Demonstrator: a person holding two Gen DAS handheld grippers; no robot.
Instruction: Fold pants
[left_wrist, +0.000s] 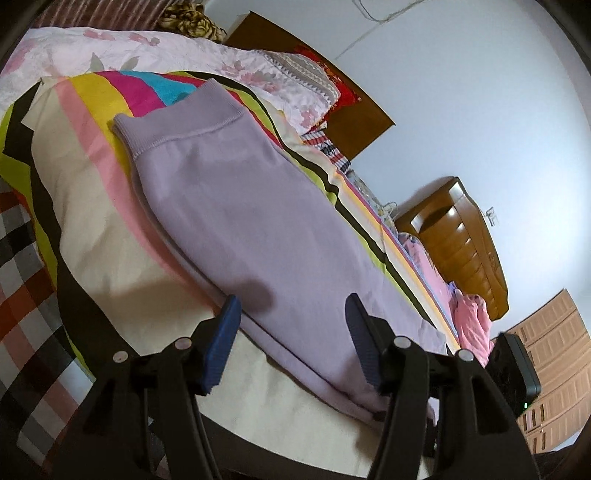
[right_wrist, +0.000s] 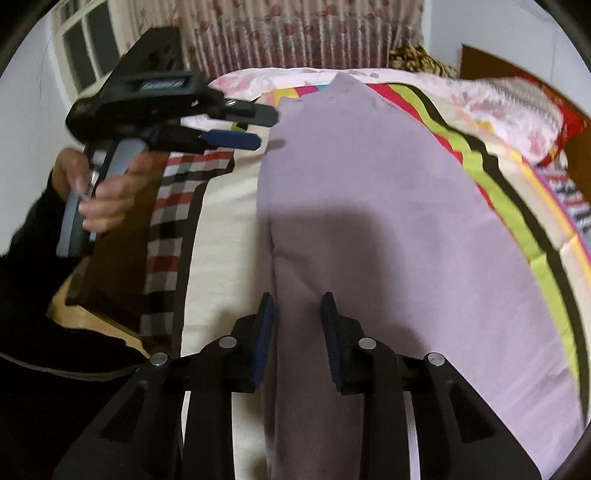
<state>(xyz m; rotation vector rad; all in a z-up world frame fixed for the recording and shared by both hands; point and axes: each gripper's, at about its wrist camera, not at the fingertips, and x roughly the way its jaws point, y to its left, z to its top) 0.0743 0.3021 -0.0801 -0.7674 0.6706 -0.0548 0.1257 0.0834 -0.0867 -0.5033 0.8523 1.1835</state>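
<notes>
Soft lilac knit pants (left_wrist: 258, 206), ribbed waistband, flat on striped bed cover (left_wrist: 92, 206). Left hand-held gripper (left_wrist: 291, 314) gaping, empty; right hand-held gripper (right_wrist: 297, 306) narrowly parted astride a fold, not pinching.

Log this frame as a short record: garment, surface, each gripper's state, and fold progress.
garment: lilac pants, lying flat and lengthwise, ribbed waistband at the far end
surface: bed with a striped multicolour sheet
left gripper: open, empty, held in a hand above the bed beside the pants
right gripper: open, jaws straddling the pants' near left edge, pads not pressing on the cloth
fold progress: legs appear already laid one over the other; no crosswise fold visible yet
</notes>
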